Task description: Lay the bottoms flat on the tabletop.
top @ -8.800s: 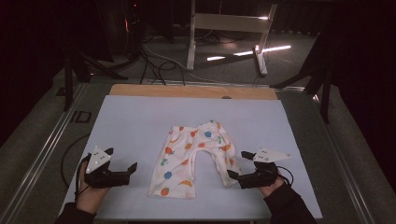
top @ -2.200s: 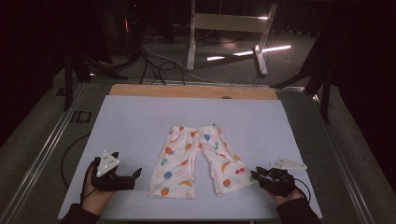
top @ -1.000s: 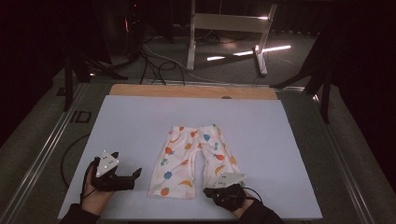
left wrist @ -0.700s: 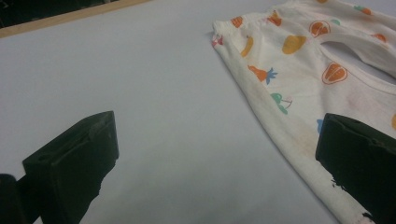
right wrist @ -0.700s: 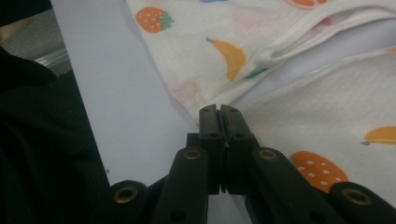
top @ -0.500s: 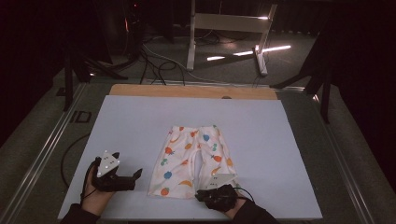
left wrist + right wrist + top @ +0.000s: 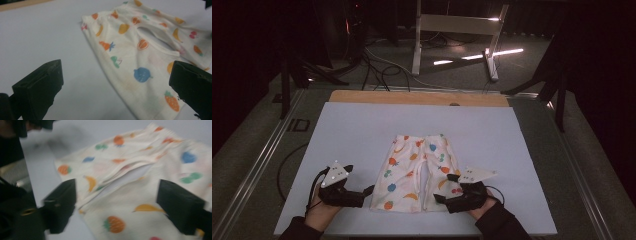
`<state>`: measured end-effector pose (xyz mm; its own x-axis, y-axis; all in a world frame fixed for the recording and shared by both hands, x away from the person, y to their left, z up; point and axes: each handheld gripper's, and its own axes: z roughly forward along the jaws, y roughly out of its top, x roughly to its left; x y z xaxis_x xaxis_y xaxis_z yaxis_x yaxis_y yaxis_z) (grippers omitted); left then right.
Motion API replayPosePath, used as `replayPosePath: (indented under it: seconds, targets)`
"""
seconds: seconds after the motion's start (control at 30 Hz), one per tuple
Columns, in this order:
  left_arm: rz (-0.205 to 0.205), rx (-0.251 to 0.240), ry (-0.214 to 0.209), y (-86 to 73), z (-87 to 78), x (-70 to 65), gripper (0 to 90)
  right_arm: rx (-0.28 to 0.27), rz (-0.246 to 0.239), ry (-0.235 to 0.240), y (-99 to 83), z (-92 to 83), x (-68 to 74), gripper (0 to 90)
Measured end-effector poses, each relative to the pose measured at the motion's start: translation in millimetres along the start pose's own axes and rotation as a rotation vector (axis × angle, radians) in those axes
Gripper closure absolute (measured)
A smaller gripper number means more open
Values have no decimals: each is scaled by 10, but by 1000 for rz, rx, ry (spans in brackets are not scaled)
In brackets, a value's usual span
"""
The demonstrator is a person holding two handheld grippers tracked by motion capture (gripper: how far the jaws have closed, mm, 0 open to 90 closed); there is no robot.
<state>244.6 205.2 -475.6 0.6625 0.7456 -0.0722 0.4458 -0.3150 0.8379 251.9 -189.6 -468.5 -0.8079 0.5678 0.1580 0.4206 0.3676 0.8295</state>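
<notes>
Pale blue-grey counter [image 7: 362, 130] underneath everything, bare but for one garment laid flat at its near middle. Cream cotton baby trousers [image 7: 414, 172] printed with fruit, waistband away from the person, both legs pointing back toward the near edge, the right leg drawn in close beside the left so that a narrow slit of counter shows between them. Left gripper [image 7: 364, 192] resting low just beside the left leg's hem, jaws wide apart and empty, one jaw over bare counter and the other over the cloth edge in the left gripper view. Right gripper [image 7: 443, 196] sitting at the right leg's hem, jaws just opened wide, nothing pinched between them, cloth lying loose below in the blurred right gripper view. Judged as the straightening stage of a fold: right leg apparently set down and let go, garment not yet doubled over. Next move likely calls for both jaws lowering onto the outer hems, closing on a single layer at each cuff without bunching, then lifting evenly toward the waistband. Risk of dragging the thin fabric askew if one side grips first.
</notes>
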Motion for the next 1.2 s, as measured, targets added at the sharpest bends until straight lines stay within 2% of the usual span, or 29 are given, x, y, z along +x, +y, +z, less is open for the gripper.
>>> replayPosePath:
  seconds: [0.1, 0.23, 0.33, 0.57, 0.63, 0.73, 0.8, 0.93, 1.03, 1.13, 1.2]
  targets:
    - [23, 0, -8, 78, 36, -7, 1, -16, 5, -42, 85, -83, -138, 136]
    - [48, 2, -25, 202, 116, 3, 1, -50, 14, -74, 186, -138, -300, 135]
    - [47, 9, -22, 258, 171, 16, 1, -69, 19, -93, 216, -139, -379, 135]
    - [48, 39, 3, 434, 463, 131, 2, -80, 14, -122, 284, -2, -651, 135]
    - [63, 40, 26, 473, 543, 166, 2, -76, 28, -119, 301, 50, -733, 137]
    - [68, 57, 35, 515, 624, 213, 2, -66, 30, -136, 321, 103, -813, 137]
    - [73, 82, 43, 580, 750, 283, 2, -58, 33, -148, 360, 186, -937, 135]
    - [43, 112, 42, 646, 888, 370, 2, -40, 61, -138, 411, 303, -1090, 132]
    - [2, 125, 20, 679, 1001, 452, 1, -32, 77, -149, 428, 384, -1184, 131]
    - [-9, 143, 3, 698, 1108, 513, 2, -6, 101, -156, 437, 478, -1269, 128]
    - [-35, 156, -12, 712, 1201, 565, 2, 24, 117, -165, 446, 548, -1329, 126]
